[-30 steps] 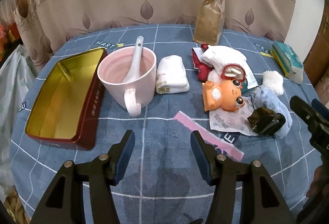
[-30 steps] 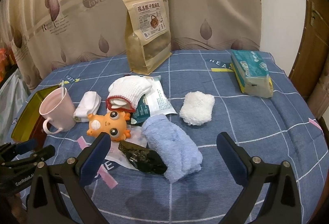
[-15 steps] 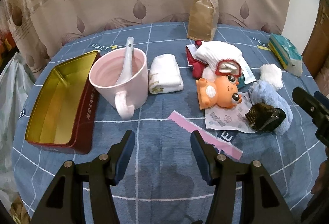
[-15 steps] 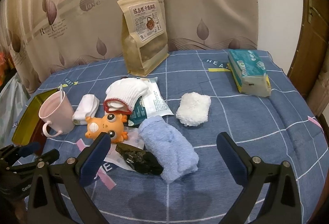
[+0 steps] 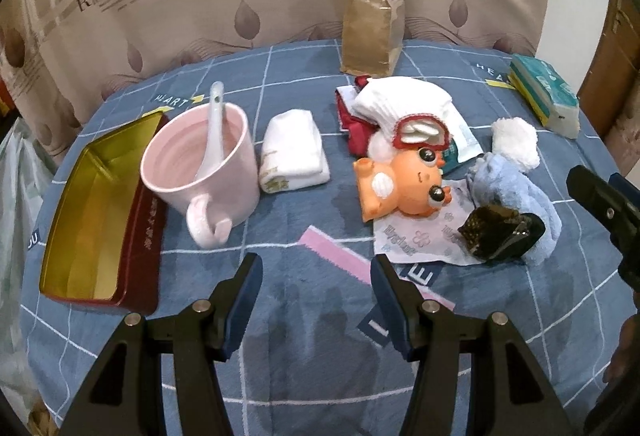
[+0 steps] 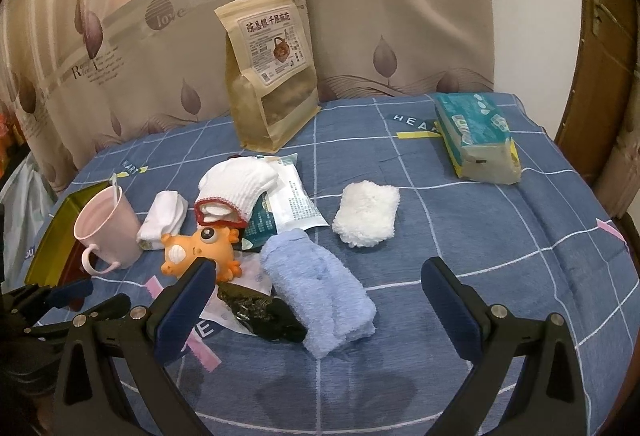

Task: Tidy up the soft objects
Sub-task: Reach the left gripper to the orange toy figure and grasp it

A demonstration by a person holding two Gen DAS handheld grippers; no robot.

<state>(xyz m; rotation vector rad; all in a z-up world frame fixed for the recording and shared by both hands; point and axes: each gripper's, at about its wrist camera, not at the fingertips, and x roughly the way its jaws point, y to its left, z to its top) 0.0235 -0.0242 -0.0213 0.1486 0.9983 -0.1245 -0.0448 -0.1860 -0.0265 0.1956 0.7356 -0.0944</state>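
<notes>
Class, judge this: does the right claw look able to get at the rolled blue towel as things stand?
Probably yes. The right claw is open, with the blue towel lying directly ahead between its fingers. Only the dark crumpled wrapper touches the towel's left side, which might get nudged.

Bare cloth before blue towel [image 6: 320, 296]; black clip [image 6: 260, 310] against its left side

Tin [image 5: 96, 211] far left on the bench [image 5: 312, 320], mug [image 5: 200, 163] just right of it, spoon [image 5: 214, 127] inside. Folded cloth [image 5: 294, 151] right of the mug, toy [image 5: 404, 183] further right, towel [image 6: 320, 288] beyond. Pouch [image 6: 270, 71] stands far behind.
</notes>
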